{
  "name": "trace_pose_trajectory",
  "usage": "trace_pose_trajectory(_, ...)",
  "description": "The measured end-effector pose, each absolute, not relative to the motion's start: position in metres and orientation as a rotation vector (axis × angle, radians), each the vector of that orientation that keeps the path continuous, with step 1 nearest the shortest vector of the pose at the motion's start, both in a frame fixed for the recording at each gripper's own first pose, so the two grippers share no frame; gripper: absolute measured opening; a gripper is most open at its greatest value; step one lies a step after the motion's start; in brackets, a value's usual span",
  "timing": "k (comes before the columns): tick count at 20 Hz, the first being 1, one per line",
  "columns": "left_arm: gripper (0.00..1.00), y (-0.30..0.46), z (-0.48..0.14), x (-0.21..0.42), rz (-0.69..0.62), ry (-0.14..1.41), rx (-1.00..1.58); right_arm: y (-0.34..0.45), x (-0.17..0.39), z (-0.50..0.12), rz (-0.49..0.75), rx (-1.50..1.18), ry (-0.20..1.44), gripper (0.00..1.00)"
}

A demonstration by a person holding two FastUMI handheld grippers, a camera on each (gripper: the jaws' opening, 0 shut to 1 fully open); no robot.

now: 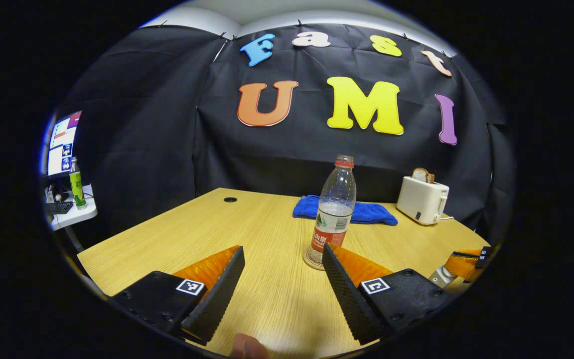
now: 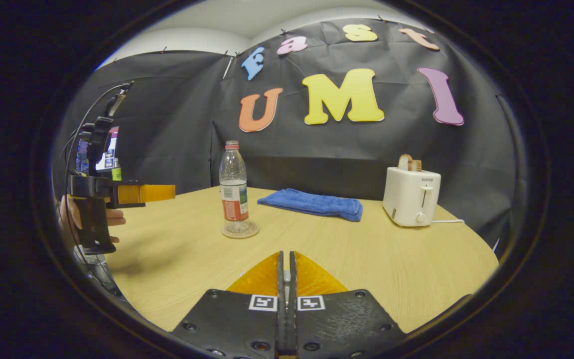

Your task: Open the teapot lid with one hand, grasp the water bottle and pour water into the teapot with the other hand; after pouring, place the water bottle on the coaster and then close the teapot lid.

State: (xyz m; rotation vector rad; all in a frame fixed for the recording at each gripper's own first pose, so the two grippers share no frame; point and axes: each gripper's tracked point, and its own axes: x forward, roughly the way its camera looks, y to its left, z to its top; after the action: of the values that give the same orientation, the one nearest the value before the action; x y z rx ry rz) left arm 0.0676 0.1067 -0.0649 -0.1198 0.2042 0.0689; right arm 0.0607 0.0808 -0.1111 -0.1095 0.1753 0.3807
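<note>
2 grippers are in play. The left gripper (image 1: 282, 279) has its jaws spread wide and empty, and the clear plastic water bottle with a red cap and red label (image 1: 335, 209) stands just ahead of the jaws, slightly right of their gap, upright on a round coaster (image 1: 312, 261) on the wooden table (image 1: 177, 234). The right gripper (image 2: 285, 271) has its jaws pressed together on nothing. I cannot see a teapot. Judging by this, the bottle seems already parked; the remaining work likely calls for finding the teapot lid and keeping clear of the bottle.
</note>
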Motion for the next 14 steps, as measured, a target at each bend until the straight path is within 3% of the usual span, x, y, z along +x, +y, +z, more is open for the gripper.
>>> trace_pose_trajectory(2, 0.98, 0.103, -0.057, 0.067, 0.063, 0.173, -0.103, 0.08, 0.058, -0.104, 0.367, -0.102, 0.154, 0.05)
trace_pose_trajectory(4, 0.98, 0.1, -0.048, 0.064, 0.064, 0.142, -0.085, 0.075, 0.054, -0.083, 0.328, -0.091, 0.09, 0.31)
trace_pose_trajectory(7, 0.98, 0.08, -0.03, 0.057, 0.021, 0.091, -0.088, 0.069, 0.048, -0.052, 0.266, -0.068, 0.007, 0.94)
trace_pose_trajectory(8, 0.98, 0.071, -0.022, 0.053, -0.002, 0.063, -0.092, 0.066, 0.043, -0.045, 0.25, -0.071, -0.014, 0.98)
trace_pose_trajectory(14, 0.98, 0.045, -0.003, 0.014, 0.01, 0.003, -0.019, 0.052, 0.018, -0.026, 0.181, -0.079, -0.051, 0.97)
